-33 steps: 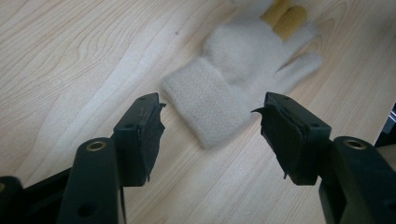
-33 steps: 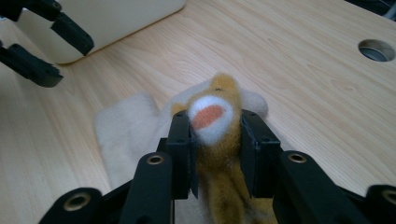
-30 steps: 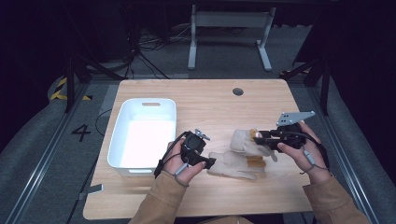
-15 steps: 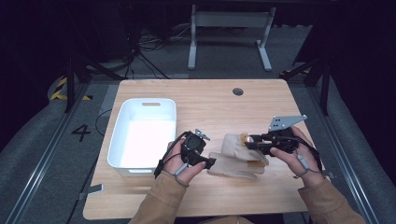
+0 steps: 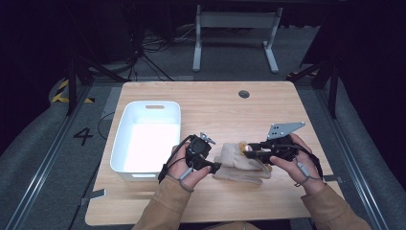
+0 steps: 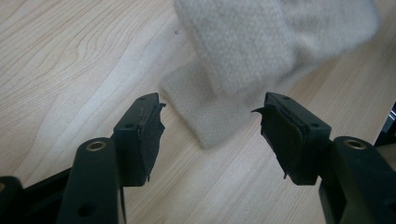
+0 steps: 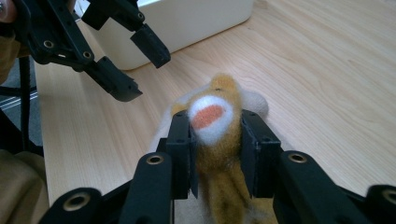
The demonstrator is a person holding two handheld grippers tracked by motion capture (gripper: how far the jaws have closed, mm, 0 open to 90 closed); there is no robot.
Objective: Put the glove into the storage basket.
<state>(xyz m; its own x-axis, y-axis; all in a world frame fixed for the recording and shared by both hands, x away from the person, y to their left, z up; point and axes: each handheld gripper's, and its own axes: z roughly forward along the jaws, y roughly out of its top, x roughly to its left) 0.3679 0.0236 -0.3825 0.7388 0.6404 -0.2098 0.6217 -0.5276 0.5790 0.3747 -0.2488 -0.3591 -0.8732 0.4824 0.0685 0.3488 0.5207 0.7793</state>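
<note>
A beige fleece piece [image 5: 237,165] lies on the wooden table [image 5: 215,110] between my hands. My right gripper [image 5: 249,149] comes in from the right, shut on a yellow-orange plush toy [image 7: 212,116] with a white muzzle and orange mouth; the toy's head pokes out past the pads [image 7: 183,140]. My left gripper [image 5: 214,167] rests at the fleece's left edge. In the left gripper view its jaws stand open [image 6: 210,116], with a corner of the beige fleece [image 6: 219,112] on the table just ahead of them, untouched.
A white plastic bin [image 5: 146,139] stands on the table left of my left hand, also in the right gripper view as a white bin [image 7: 196,18] behind the left gripper [image 7: 135,65]. A round cable hole [image 5: 243,94] is at the table's far side.
My right gripper has moved left toward the left gripper, carrying the plush toy with it. The left hand has stayed in place.
</note>
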